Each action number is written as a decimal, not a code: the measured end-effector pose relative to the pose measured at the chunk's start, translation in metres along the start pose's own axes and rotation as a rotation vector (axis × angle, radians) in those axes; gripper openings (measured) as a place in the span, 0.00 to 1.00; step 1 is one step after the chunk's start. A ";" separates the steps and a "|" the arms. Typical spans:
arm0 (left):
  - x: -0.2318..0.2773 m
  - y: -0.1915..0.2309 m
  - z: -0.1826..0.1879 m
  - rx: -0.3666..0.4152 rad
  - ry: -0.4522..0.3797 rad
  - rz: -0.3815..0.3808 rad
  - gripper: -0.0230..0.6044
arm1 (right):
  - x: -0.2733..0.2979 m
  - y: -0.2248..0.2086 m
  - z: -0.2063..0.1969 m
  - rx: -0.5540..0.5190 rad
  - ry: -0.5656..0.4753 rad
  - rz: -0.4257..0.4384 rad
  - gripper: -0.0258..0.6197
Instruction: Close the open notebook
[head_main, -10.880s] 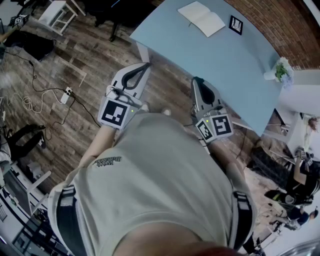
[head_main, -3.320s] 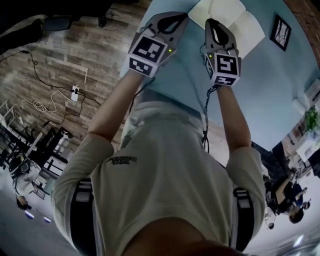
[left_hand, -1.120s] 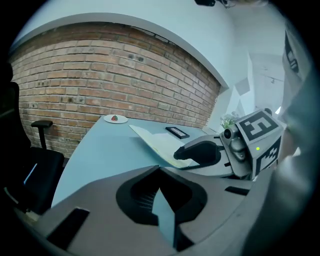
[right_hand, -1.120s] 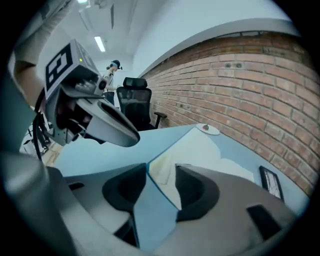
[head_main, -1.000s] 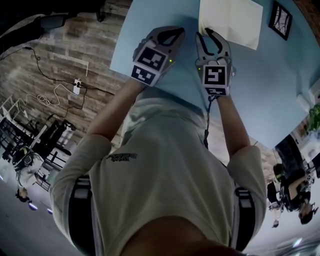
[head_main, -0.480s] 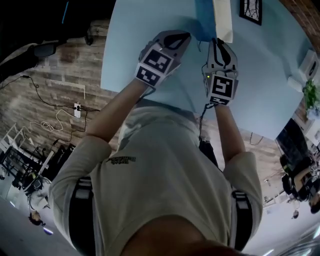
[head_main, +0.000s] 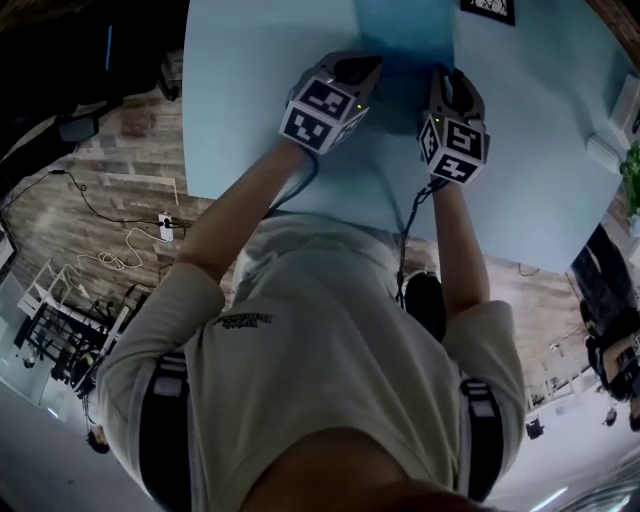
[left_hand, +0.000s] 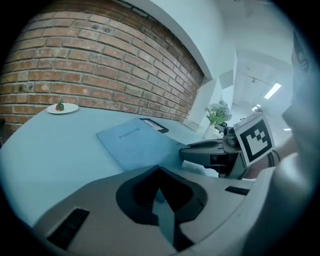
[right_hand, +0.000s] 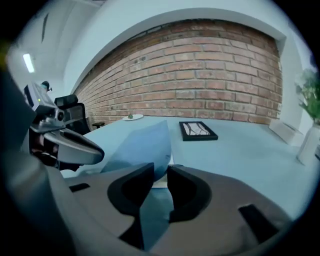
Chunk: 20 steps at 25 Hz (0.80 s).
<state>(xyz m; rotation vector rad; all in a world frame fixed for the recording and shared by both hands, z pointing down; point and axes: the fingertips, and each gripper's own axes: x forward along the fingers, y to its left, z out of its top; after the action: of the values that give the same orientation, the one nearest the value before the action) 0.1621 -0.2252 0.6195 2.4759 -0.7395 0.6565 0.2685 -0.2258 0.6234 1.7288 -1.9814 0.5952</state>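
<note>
Matt notebook (left_hand: 135, 142) cover; smooth matt table (left_hand: 47, 147); rough brick wall (left_hand: 95, 60).

**Room setting.** A red-brick wall (right_hand: 210, 70) runs behind the far edge of the pale blue worktop (head_main: 250, 110). The wood-plank floor (head_main: 110, 190) carries a white power strip (head_main: 165, 226) with trailing cables. A black office chair (right_hand: 70, 106) stands past the worktop's left edge. A ceiling strip light (left_hand: 272, 91) glows.

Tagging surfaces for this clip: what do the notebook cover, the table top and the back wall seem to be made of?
Notebook cover: matte blue card or thin coated paper, probably; it bows in the right gripper view.
Table: smooth pale-blue laminate or painted board, with a soft sheen.
Wall: bare red brick, mortar joints visible.
</note>
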 end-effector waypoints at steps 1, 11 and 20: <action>0.002 -0.001 -0.002 -0.001 0.009 0.000 0.05 | 0.001 -0.002 -0.004 0.019 0.013 -0.003 0.18; -0.025 -0.001 0.023 0.033 0.021 0.015 0.06 | -0.035 -0.018 0.024 0.026 0.001 -0.034 0.18; -0.095 -0.016 0.066 0.032 -0.075 0.056 0.05 | -0.085 0.012 0.077 0.013 -0.078 0.011 0.08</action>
<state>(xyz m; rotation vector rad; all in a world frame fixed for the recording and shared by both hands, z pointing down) 0.1211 -0.2141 0.5103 2.5292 -0.8358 0.6031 0.2629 -0.2009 0.5113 1.7749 -2.0456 0.5530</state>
